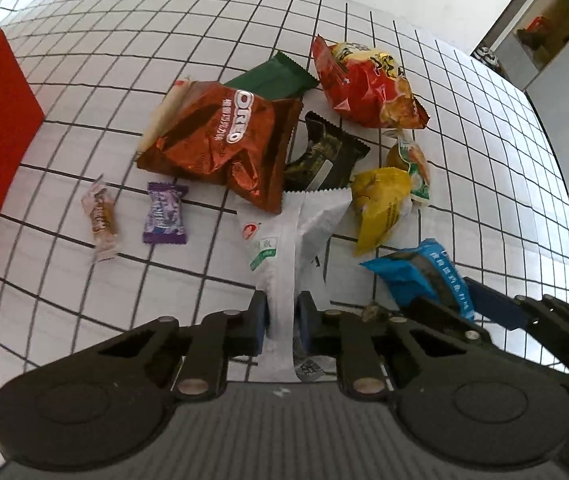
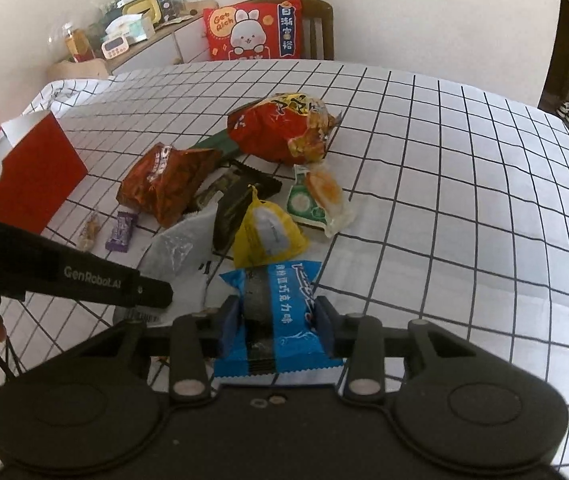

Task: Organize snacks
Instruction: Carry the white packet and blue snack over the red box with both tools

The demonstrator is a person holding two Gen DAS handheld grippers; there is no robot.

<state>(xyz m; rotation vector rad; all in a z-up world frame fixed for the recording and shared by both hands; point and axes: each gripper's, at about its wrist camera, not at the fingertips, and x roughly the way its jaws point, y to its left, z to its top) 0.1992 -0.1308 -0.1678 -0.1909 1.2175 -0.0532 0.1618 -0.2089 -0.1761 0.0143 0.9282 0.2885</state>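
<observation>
The left tool (image 1: pixel 282 322) is pinching the near end of a white packet (image 1: pixel 284 240) between its pads, the packet running forward from the jaws onto the worktop (image 1: pixel 484 160); just beside it, the right tool (image 2: pixel 275 322) is gripping a blue wrapper (image 2: pixel 280 312) across its middle, likely so both can be carried off at once; beyond the tools the remaining snacks are lying heaped: a yellow pouch (image 2: pixel 268 236), an Oreo bag (image 1: pixel 220 136) and a red chip bag (image 1: pixel 364 80); two small candies (image 1: pixel 164 214) are sitting apart; further left a red box (image 2: pixel 32 172) is standing open, probably the destination.
</observation>
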